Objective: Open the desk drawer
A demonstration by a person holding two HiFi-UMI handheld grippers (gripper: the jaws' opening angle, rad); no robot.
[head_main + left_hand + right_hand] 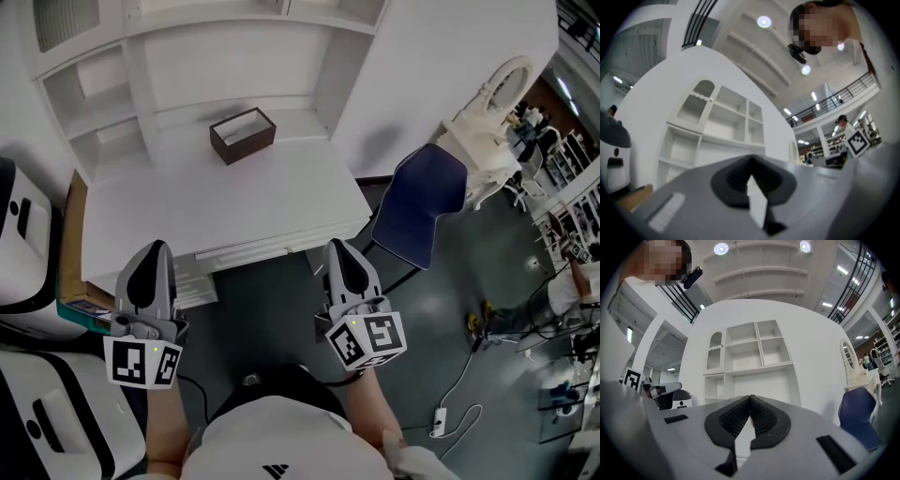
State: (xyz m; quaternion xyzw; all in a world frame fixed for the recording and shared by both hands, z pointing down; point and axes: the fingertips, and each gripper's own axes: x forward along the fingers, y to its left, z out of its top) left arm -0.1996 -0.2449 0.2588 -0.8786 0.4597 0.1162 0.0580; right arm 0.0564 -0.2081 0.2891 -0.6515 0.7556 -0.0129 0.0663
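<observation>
Looking down on a white worktop [187, 202] with a brown box [242, 134] sitting toward its back. Can spot the drawer [267, 247] tucked under the worktop's front edge, pushed all the way in. Got the left claw [150, 255] by the worktop's front-left corner, clenched tight with nothing in it. Same deal for the right claw [340, 251] near the worktop's front-right corner, close to the drawer front: tips pressed together, empty. Also seeing a white shelf unit [169, 66] rising behind the worktop and a blue chair [420, 202] off the worktop's right side.
</observation>
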